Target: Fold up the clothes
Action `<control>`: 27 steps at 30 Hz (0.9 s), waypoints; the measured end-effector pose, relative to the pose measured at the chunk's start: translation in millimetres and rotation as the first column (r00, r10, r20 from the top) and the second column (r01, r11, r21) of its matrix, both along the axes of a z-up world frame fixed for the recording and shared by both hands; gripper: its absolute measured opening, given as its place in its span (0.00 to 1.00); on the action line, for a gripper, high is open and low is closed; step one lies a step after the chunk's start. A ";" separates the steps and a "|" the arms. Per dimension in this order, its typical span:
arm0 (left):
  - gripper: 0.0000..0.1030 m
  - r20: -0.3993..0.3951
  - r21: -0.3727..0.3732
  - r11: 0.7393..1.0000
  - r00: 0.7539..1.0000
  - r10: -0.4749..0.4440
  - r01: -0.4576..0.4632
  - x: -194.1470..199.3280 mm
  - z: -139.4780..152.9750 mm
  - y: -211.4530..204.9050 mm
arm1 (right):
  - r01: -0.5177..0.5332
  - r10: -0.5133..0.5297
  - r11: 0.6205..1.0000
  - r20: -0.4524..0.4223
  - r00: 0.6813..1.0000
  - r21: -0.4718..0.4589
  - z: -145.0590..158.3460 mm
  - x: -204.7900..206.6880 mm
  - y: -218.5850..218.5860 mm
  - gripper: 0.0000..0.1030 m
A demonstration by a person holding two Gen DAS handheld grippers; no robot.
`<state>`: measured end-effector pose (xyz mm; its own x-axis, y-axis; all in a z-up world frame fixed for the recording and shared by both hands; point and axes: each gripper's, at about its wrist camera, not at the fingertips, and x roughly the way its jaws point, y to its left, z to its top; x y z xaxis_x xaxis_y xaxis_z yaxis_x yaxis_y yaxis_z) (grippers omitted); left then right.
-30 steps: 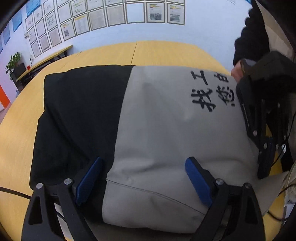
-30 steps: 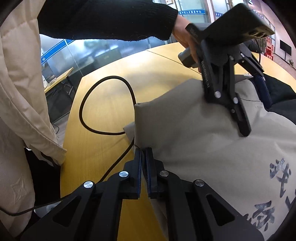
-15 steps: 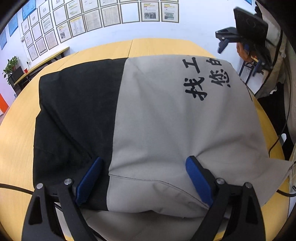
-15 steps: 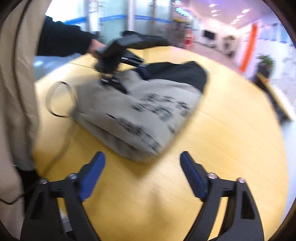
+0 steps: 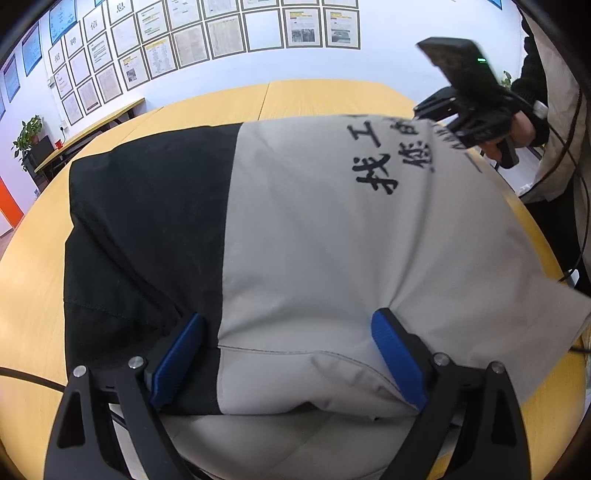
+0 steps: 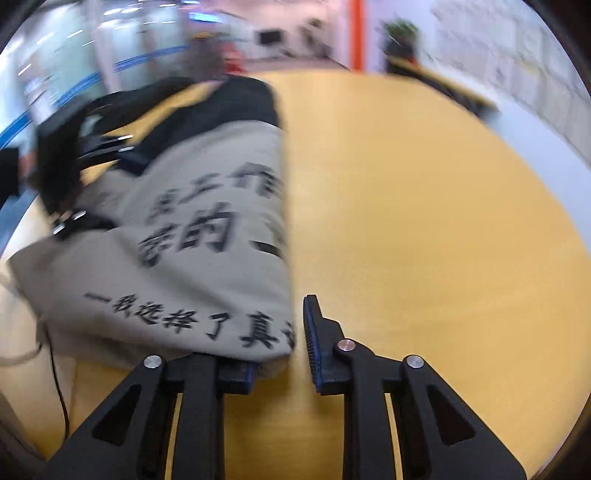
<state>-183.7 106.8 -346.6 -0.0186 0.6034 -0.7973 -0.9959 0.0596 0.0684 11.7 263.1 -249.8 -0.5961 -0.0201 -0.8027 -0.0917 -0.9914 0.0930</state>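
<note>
A folded grey and black garment (image 5: 295, 229) with black printed characters lies on the yellow round table (image 5: 29, 295). My left gripper (image 5: 288, 354) is open, its blue pads straddling the near folded edge where black meets grey. The right gripper's body (image 5: 469, 110) shows at the garment's far right corner. In the right wrist view the garment (image 6: 207, 236) lies left of centre. My right gripper (image 6: 280, 343) is partly open around the garment's near corner; the left finger is under the cloth, the right fingertip (image 6: 314, 332) beside it.
A black cable (image 6: 55, 369) runs along the table edge at the left of the right wrist view. The person in a beige coat (image 5: 561, 110) stands at the right. Framed papers (image 5: 221, 33) cover the far wall. Bare tabletop (image 6: 424, 240) lies right of the garment.
My right gripper opened, let go of the cloth, swung around to the garment's other corner, and now narrows around it. The left gripper stays open on the near fold.
</note>
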 end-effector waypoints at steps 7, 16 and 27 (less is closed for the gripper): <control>0.92 0.003 0.020 1.000 1.000 0.012 -0.012 -5.2 -13.7 -2.7 | -0.036 0.064 0.981 0.147 0.987 -0.191 12.5 0.0 38.2 0.38; 0.92 -0.034 0.033 0.998 0.998 0.052 -0.051 8.1 -5.7 -14.2 | -0.775 0.775 0.631 0.008 0.631 0.000 107.4 -78.4 -9.0 0.36; 0.92 -0.116 0.107 0.993 0.991 0.063 -0.051 94.7 78.6 -1.7 | -0.831 0.849 0.527 0.148 0.507 -0.180 6.6 -100.4 -20.9 0.37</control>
<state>-89.0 105.1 -268.0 -0.1465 0.6779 -0.7204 -0.9819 -0.0109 0.1893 -88.7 242.2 -243.2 -0.1001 -0.4911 -0.8654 0.7555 -0.6035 0.2550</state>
